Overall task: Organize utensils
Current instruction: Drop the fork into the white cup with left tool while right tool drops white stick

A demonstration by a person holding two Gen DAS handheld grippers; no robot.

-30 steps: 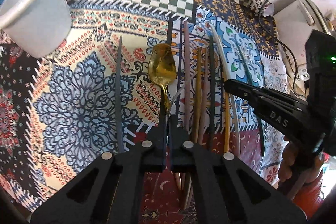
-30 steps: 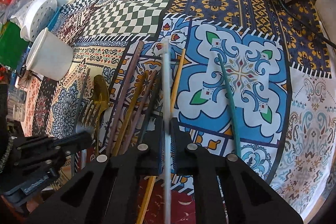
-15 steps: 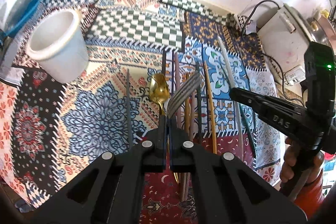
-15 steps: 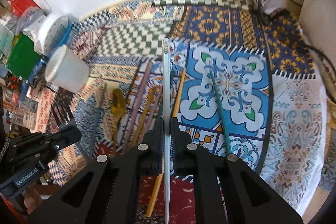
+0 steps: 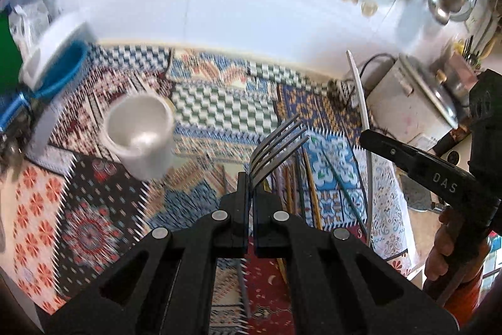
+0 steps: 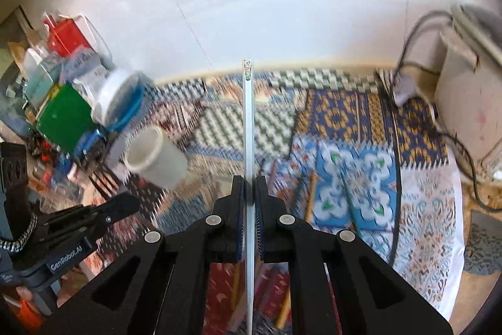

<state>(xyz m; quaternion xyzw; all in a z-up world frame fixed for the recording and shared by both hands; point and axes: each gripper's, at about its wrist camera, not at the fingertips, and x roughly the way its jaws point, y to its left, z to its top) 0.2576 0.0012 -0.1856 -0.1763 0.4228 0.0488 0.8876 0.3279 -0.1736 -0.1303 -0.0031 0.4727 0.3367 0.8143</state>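
Left gripper [image 5: 250, 200]: my fingers are clamped on the fork [image 5: 277, 146], which I hold in the air; its tines point up and to the right, above the cloth [image 5: 94, 228].
Right gripper [image 6: 249, 203]: my fingers are clamped on a white stick [image 6: 248, 127] that runs straight up between them, its tip level with the cloth's far edge.
Room: both utensils hang off the table; from the left view the two grippers are apart, with the right one at the right edge.
Cloth: patterned, covering the table; its near-left border shows in the left view, its right border in the right view.
Loose utensils [image 6: 313, 197]: several sticks lie side by side on the blue tiles just ahead of my fingers, blurred.
Cup [image 5: 139, 134]: white, tipped with its mouth toward me, to the left of the fork; I see nothing inside.
Clutter [image 6: 62, 112]: boxes and jars crowd the left edge past the cup.
Cooker [image 5: 408, 109]: white, at the far right, with cords trailing beside it.
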